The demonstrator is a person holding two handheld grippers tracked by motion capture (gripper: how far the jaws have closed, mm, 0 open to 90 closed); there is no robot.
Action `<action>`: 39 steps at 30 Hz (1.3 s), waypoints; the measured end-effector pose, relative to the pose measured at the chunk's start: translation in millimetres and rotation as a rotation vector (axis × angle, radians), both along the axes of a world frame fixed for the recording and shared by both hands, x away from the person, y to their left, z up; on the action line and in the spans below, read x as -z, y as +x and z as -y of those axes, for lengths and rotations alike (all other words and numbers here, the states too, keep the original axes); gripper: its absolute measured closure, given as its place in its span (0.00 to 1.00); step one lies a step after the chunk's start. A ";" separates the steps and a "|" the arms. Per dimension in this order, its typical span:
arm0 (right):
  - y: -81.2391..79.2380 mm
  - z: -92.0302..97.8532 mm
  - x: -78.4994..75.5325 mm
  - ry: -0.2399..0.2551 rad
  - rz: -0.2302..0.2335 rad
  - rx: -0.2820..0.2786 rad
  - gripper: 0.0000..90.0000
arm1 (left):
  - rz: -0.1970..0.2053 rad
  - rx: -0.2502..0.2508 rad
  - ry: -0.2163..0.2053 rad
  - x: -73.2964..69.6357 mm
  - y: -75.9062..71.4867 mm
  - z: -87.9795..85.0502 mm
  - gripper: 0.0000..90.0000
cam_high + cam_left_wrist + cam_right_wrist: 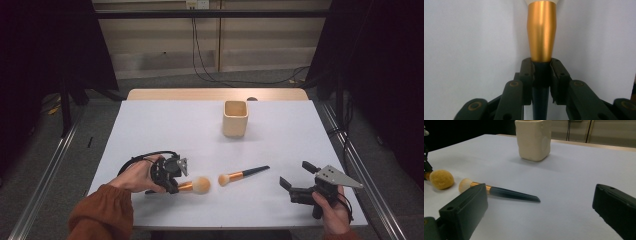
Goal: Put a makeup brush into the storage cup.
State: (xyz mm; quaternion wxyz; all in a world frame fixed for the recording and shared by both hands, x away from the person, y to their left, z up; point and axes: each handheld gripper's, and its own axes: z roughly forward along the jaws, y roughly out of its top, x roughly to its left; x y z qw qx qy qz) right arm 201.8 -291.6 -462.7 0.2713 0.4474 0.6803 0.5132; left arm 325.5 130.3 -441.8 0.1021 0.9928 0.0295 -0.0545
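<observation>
My left gripper (175, 186) (541, 67) lies low at the front left of the table, shut on the dark handle of a makeup brush with a gold ferrule (541, 32) and a tan bristle head (202, 185) (441, 179). A second brush (242, 175) (509, 193) lies loose on the table just to its right, bristles toward the first brush, dark handle pointing right. My right gripper (295, 174) (540, 190) is open at the front right, a little beyond that handle's tip, with nothing between its jaws.
A cream square cup (235, 118) (534, 140) stands upright at the back middle of the white table (150, 130). A wooden strip runs along the far edge. Metal rails flank the table, and cables lie on the floor behind it.
</observation>
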 end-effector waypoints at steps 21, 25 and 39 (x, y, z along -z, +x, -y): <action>0.0 0.0 0.1 -0.001 0.000 0.001 0.00 | -0.023 -0.227 -0.248 -24.5 11.5 -18.5 0.83; 0.0 0.1 0.1 0.000 0.001 0.000 0.00 | -0.023 -0.299 -0.353 -30.8 12.6 -22.4 0.83; -0.2 -0.2 0.0 0.001 0.001 0.001 0.00 | 0.038 -0.450 -0.584 -32.8 19.9 -43.8 0.83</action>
